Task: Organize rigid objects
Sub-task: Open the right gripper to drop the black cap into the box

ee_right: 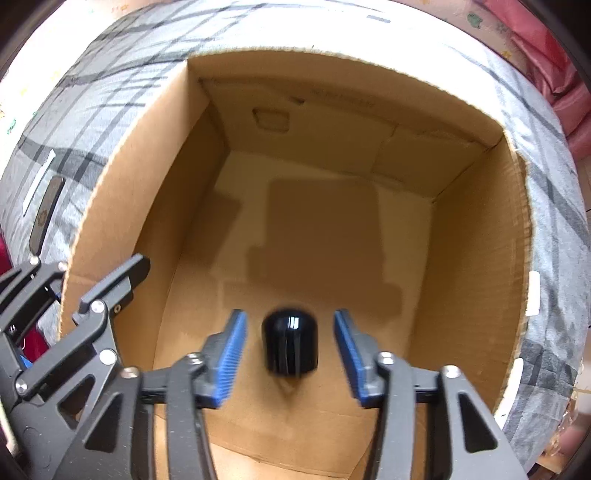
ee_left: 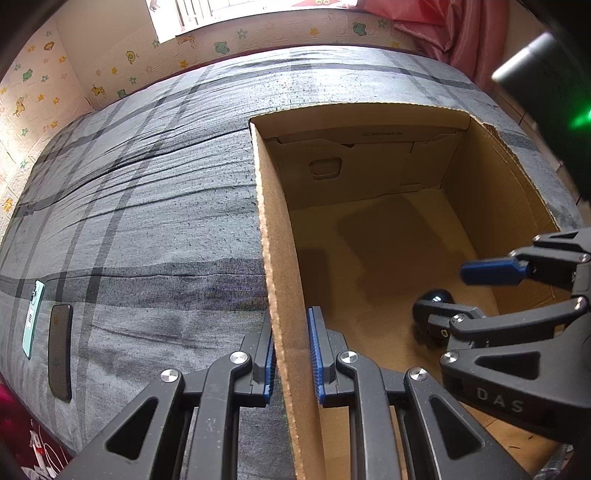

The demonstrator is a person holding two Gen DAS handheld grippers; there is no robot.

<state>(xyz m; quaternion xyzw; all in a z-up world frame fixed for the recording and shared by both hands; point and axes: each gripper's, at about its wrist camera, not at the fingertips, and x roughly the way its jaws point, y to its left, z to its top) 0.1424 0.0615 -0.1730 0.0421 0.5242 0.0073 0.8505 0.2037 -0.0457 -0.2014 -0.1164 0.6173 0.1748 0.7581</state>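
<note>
An open cardboard box [ee_left: 364, 110] stands on a grey plaid bed. My left gripper [ee_left: 291, 317] is shut on the box's left wall, with one blue pad outside and one inside; it also shows at the left edge of the right wrist view [ee_right: 77, 273]. My right gripper [ee_right: 290, 317] reaches down inside the box [ee_right: 332, 55] with its jaws apart. A glossy black rounded object [ee_right: 290, 343], slightly blurred, sits between the pads, touching neither. In the left wrist view this black object [ee_left: 437, 295] lies low near the box floor, under the right gripper [ee_left: 441, 290].
Two phones lie on the bedsheet [ee_left: 147, 203] left of the box: a dark one [ee_left: 61, 354] and a mint one [ee_left: 33, 317]. A pink curtain [ee_left: 443, 29] hangs at the far right. A sticker-covered wall runs behind the bed.
</note>
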